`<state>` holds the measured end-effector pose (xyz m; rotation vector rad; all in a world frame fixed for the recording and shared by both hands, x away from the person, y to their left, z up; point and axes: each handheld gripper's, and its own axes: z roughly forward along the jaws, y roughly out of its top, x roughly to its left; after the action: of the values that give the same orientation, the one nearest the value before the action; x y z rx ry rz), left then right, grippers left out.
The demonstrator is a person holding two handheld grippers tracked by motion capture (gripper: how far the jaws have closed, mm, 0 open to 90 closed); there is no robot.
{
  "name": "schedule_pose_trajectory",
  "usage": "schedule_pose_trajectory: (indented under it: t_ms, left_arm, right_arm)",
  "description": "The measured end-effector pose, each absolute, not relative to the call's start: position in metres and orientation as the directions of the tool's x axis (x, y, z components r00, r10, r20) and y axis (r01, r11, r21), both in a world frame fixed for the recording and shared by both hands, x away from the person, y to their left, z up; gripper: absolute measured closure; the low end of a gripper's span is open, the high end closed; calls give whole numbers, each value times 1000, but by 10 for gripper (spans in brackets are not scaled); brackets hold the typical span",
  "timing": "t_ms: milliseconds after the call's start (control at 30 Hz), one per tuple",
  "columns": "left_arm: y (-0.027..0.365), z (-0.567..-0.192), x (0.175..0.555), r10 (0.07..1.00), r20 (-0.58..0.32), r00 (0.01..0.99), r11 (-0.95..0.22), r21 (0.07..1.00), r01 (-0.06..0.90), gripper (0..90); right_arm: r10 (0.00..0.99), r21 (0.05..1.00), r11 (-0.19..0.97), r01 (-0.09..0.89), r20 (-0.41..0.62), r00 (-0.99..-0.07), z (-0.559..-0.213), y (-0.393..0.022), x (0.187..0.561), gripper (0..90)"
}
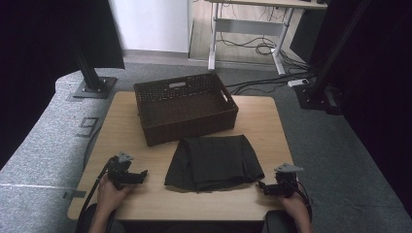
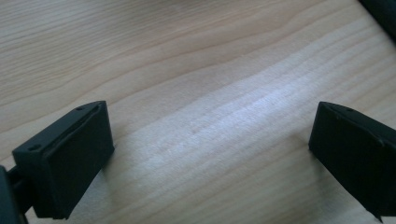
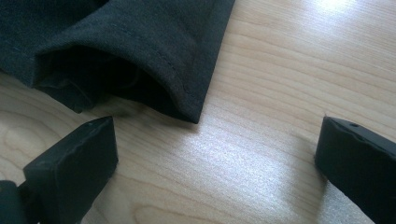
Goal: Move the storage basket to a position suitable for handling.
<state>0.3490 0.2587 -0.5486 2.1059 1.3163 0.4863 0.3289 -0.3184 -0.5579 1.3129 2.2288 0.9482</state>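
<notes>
A folded black garment lies on the wooden table, just in front of a dark woven basket. My left gripper rests low over bare wood to the garment's left, open, its jaws wide apart with nothing between them. My right gripper sits at the garment's near right corner, open too. In the right gripper view the garment's hemmed corner lies just beyond the jaws, apart from both pads, and the gripper's gap holds only wood.
The basket is empty and stands at the table's far middle. Black frame posts rise at the far left and right. Cables trail on the floor beyond. Grey carpet surrounds the table.
</notes>
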Motion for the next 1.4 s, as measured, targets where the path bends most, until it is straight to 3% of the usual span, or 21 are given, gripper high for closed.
schedule_pose_trajectory:
  t_ms: [1067,1400]
  left_arm:
    - [250,-545,345,858,-13,513,-393,625,674,0]
    - [247,-540,346,845,-87,528,-358,642,678,0]
  right_arm:
    - [865,674,346,652,39,-499,-550,-318,328,30]
    - [849,716,316,623,81,-523,-530,-314,326,29]
